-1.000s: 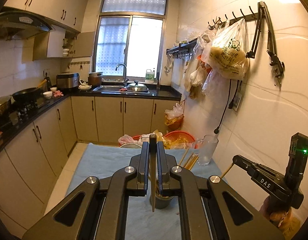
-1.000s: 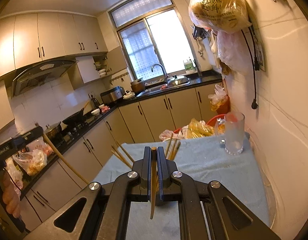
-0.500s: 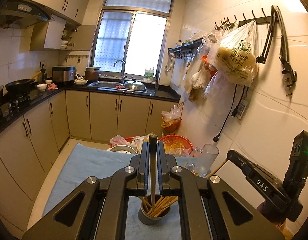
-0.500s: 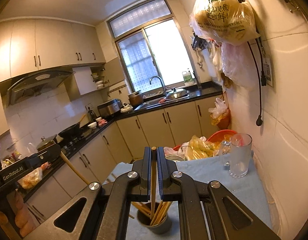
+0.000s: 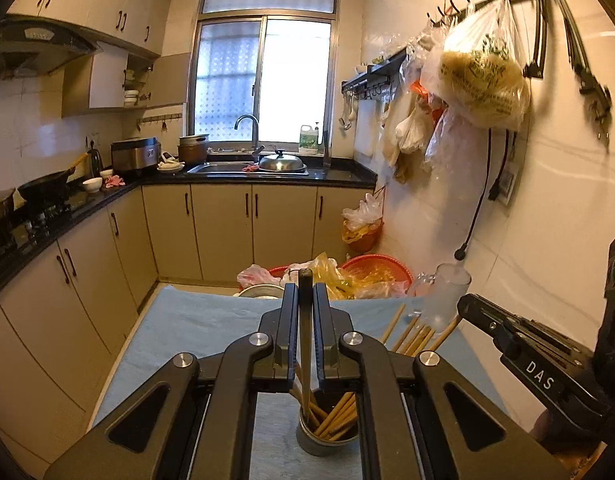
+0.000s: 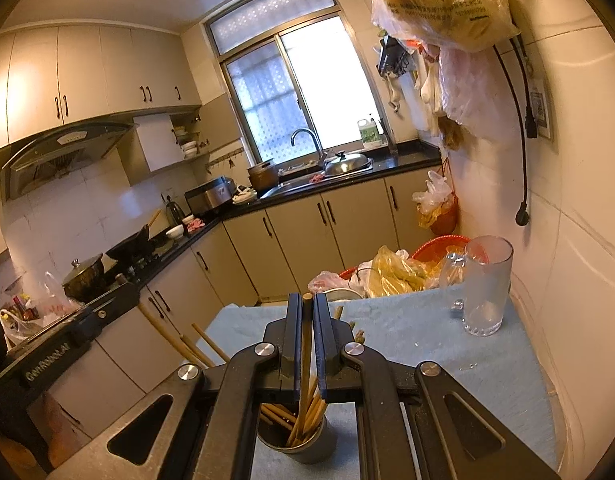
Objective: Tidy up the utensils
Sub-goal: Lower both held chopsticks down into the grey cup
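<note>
My left gripper [image 5: 305, 292] is shut on a wooden chopstick [image 5: 305, 340] held upright, its lower end inside a metal cup [image 5: 327, 438] full of chopsticks on the blue table cloth [image 5: 195, 320]. My right gripper [image 6: 306, 304] is shut on another chopstick [image 6: 306, 356], its lower end in the same cup [image 6: 295, 446]. The right gripper's body [image 5: 547, 364] shows at the right of the left wrist view; the left gripper's body [image 6: 59, 348] shows at the left of the right wrist view.
A clear glass mug [image 6: 485, 286] stands on the cloth by the right wall. Red baskets with plastic bags [image 5: 347, 274] sit beyond the table's far edge. Bags hang from wall hooks [image 5: 481, 68]. Kitchen cabinets and a sink counter [image 5: 247, 168] lie behind.
Both grippers have brought their chopsticks down over the cup, which has come into view below the jaws. The chopstick ends now reach into it.
</note>
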A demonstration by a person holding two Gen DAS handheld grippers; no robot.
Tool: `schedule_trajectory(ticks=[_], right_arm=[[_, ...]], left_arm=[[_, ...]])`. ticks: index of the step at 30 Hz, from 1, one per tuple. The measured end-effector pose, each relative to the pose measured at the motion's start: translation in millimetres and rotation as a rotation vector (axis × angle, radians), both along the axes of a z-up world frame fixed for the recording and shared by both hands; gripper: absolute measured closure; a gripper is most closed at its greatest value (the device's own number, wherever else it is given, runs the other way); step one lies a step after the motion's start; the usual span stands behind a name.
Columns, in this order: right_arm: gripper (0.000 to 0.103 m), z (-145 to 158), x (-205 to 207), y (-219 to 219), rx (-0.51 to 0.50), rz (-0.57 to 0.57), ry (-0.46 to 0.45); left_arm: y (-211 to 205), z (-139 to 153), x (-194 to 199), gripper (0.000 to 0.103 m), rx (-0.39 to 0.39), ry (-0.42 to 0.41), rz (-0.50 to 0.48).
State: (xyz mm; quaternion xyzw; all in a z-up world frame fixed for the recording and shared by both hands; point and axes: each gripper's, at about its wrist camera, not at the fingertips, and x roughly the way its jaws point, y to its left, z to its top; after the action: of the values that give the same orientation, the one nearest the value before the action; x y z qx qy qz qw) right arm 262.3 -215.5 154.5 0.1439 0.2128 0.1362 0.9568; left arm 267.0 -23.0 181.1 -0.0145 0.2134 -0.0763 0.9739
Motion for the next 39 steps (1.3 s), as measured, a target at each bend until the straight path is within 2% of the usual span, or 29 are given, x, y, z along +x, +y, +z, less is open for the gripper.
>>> schedule_trajectory(ticks=[6,15,39], right_arm=[[0.097,-8.3,1.1,2.9,-0.009,0.008,0.012],[0.097,-21.8,5.9,2.1,-0.004,0.013,0.045],[0.096,-39.4,4.8,5.6,-0.005,0.023,0.069]], left_arm=[[-8.6,-12.4,2.5,0.096,0.037,0.003,-0.003],[-11.8,-29.9,10.6,0.096,0.047,0.045,0.0],[-3.5,-49.3,11.7,0.096,0.055,0.07,0.013]])
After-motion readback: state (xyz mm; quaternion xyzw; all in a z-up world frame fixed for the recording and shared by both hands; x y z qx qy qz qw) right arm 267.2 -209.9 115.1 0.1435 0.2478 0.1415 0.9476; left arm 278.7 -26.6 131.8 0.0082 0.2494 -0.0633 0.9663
